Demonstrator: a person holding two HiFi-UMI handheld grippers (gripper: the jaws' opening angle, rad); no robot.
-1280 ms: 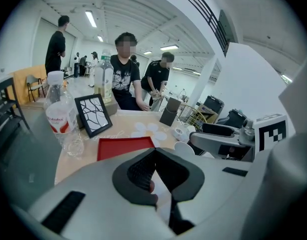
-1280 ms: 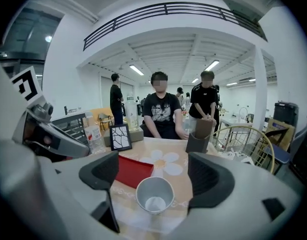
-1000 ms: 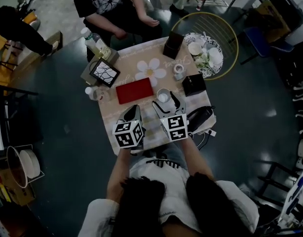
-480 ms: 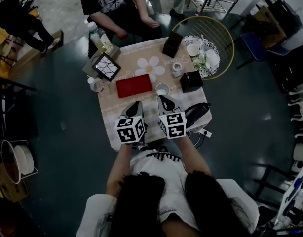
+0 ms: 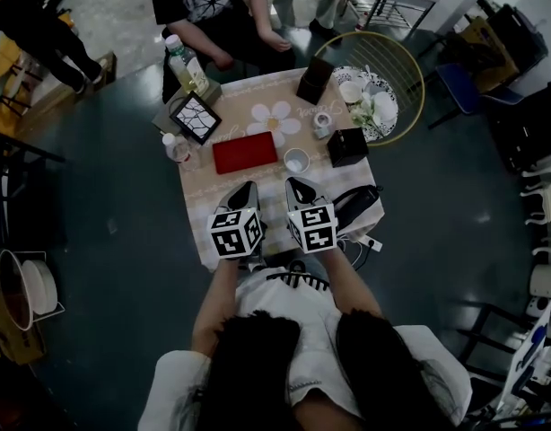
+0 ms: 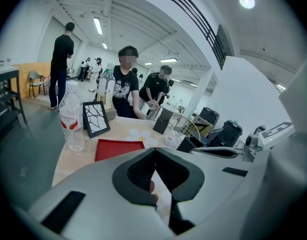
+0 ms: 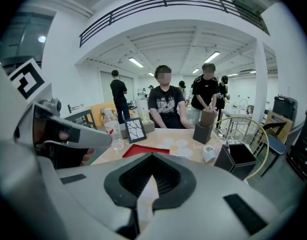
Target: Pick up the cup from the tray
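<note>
Cup (image 5: 296, 160), small, white and round, stands upright with its mouth up on the tablecloth (image 5: 196, 206). It sits just beside the right end of the red tray (image 5: 245, 153) and, from the head view, not on it. No handle can be made out, so it has no long axis across the table and only its upright sides offer a hold. It lies near and almost straight ahead of the right gripper (image 5: 292, 183), whose jaws are pressed together with nothing between them. The left gripper (image 5: 249, 187), likewise closed and empty, points at the tray's near edge, with the cup off to its right. The right hand is therefore judged the nearer. A black box (image 5: 347, 146) stands just right of the cup.
</note>
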